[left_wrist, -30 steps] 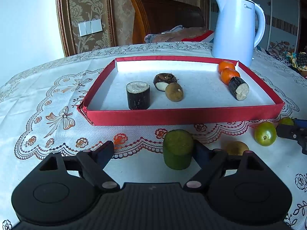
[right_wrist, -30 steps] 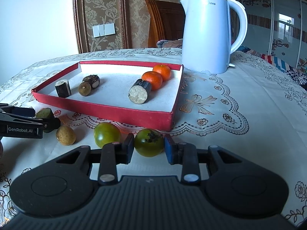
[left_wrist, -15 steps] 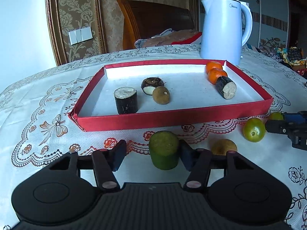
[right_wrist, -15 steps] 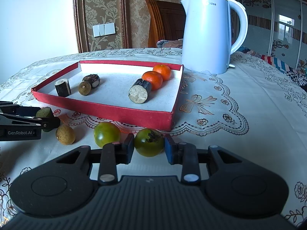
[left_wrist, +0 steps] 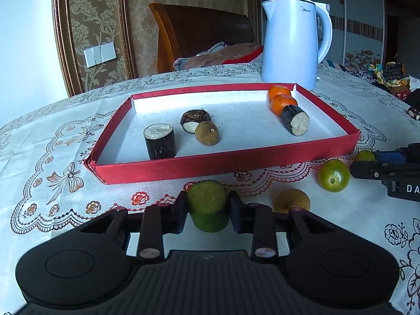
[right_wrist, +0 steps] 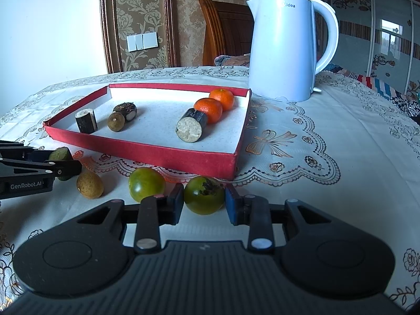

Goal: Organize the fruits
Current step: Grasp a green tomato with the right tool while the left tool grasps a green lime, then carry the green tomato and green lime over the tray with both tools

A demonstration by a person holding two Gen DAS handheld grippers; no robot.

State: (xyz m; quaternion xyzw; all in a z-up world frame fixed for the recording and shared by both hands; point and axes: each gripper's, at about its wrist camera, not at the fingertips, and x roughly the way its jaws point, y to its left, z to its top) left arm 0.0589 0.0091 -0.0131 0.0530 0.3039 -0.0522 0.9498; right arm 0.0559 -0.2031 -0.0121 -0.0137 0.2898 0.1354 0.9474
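- Left wrist view: left gripper [left_wrist: 208, 207] clamps a stubby matte green cylinder piece [left_wrist: 208, 204] on the lace tablecloth [left_wrist: 52, 157], before the red cardboard tray [left_wrist: 225, 161].
- Right gripper [right_wrist: 204, 203] pinches a glossy round green tomato [right_wrist: 204, 195].
- Smooth white kettle [right_wrist: 286, 50] stands behind the tray.

Red tray [left_wrist: 228, 162] on tablecloth holds:
- two mandarins [right_wrist: 214, 104] at 2 o'clock corner, touching
- dark sugarcane piece [right_wrist: 191, 128] lying against nearer mandarin
- upright sugarcane piece [left_wrist: 159, 141] at 8 o'clock
- water chestnut [left_wrist: 194, 119], brown longan [left_wrist: 206, 133] beside it

Outside tray, 6 o'clock side: green cylinder chunk [left_wrist: 208, 204] upright, longan [right_wrist: 89, 184], two green tomatoes [right_wrist: 147, 184].
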